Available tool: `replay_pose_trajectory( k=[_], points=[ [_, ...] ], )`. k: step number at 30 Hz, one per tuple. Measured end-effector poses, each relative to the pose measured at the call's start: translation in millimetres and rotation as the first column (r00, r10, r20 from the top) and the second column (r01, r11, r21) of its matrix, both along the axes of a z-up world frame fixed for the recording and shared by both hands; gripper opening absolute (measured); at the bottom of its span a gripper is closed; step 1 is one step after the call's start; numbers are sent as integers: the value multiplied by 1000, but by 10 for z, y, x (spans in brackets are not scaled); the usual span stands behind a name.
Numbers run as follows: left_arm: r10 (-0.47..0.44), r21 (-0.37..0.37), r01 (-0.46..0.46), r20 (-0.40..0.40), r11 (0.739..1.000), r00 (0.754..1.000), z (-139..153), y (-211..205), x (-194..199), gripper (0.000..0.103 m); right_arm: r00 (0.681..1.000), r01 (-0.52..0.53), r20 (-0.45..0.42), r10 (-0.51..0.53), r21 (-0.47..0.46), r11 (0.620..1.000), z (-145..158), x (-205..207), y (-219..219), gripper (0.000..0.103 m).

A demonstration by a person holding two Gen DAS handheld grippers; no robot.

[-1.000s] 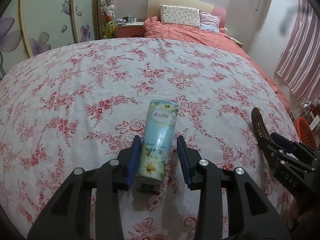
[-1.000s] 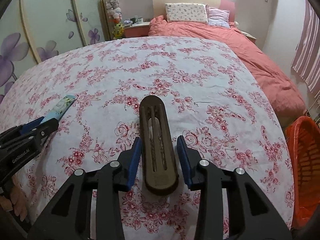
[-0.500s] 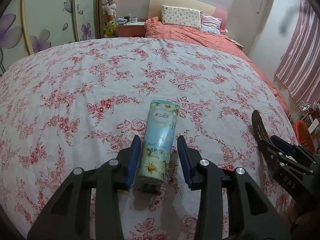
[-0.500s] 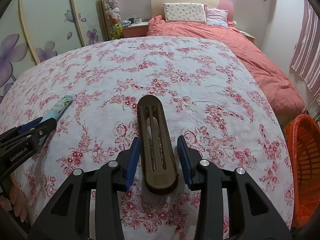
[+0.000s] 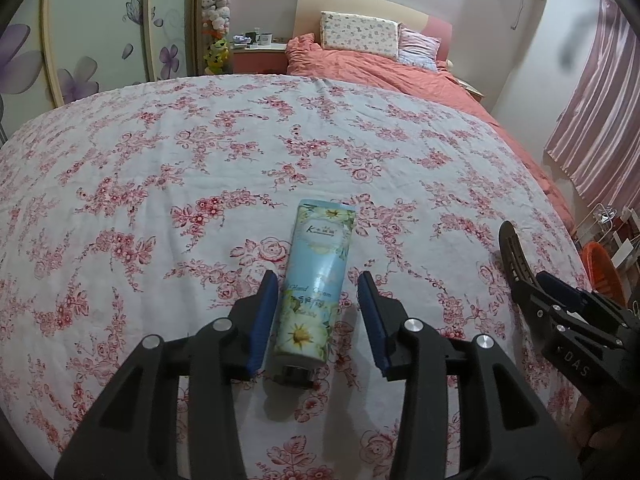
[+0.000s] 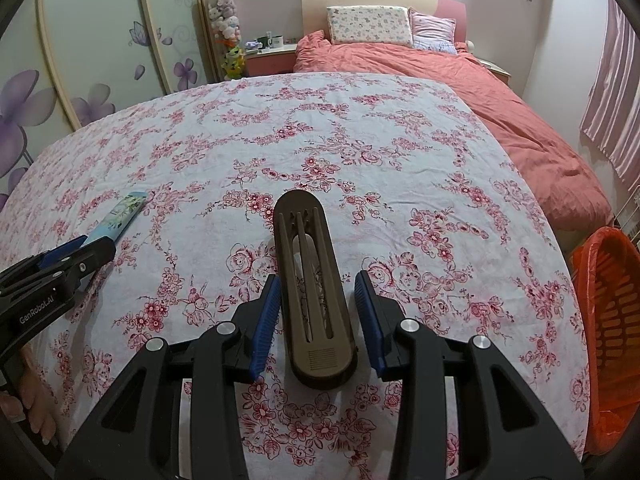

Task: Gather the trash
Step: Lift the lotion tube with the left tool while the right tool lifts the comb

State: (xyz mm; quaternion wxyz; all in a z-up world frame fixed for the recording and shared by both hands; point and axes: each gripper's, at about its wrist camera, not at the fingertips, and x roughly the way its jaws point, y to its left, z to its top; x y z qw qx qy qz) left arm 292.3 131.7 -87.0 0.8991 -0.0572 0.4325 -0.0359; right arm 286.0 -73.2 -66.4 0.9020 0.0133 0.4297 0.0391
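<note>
Left gripper (image 5: 318, 312) wider since; one tube (image 5: 318, 280); one brown case (image 6: 314, 296)

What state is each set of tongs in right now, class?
Left tongs: opening, the hand cream tube lies between them with a gap on the right side.
Right tongs: open, astride the brown slotted piece, pads not pressing it.

Counted: two grippers, the left (image 5: 318, 312) and the right (image 6: 316, 312). Between the left's jaws, one tube (image 5: 318, 280). Between the right's, one brown case (image 6: 314, 300). Right of it, one orange basket (image 6: 608, 332). Ahead, two pillows (image 6: 370, 26).
</note>
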Motion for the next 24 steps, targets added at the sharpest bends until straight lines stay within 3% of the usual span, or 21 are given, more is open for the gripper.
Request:
replay_pose_trajectory(
  k=[13, 18, 20, 21, 24],
  points=[
    [-8, -13, 8, 3, 1000, 1000, 9, -2, -17, 45, 1000, 1, 0, -1, 14, 1000, 6, -3, 5, 39],
    [-37, 50, 37, -4, 998, 999, 17, -112, -58, 45, 1000, 5, 3, -5, 40, 999, 9, -10, -15, 37],
    [-36, 73, 36, -6, 997, 999, 10, -149, -35, 40, 1000, 7, 4, -7, 37, 999, 13, -14, -19, 32],
    [-39, 86, 40, -6, 995, 999, 9, -178, -16, 31, 1000, 7, 5, -7, 42, 999, 15, -15, -30, 32],
    [-48, 90, 48, -4, 995, 999, 6, -220, 27, 29, 1000, 5, 10, -6, 57, 998, 18, -35, -48, 29]
  ],
)
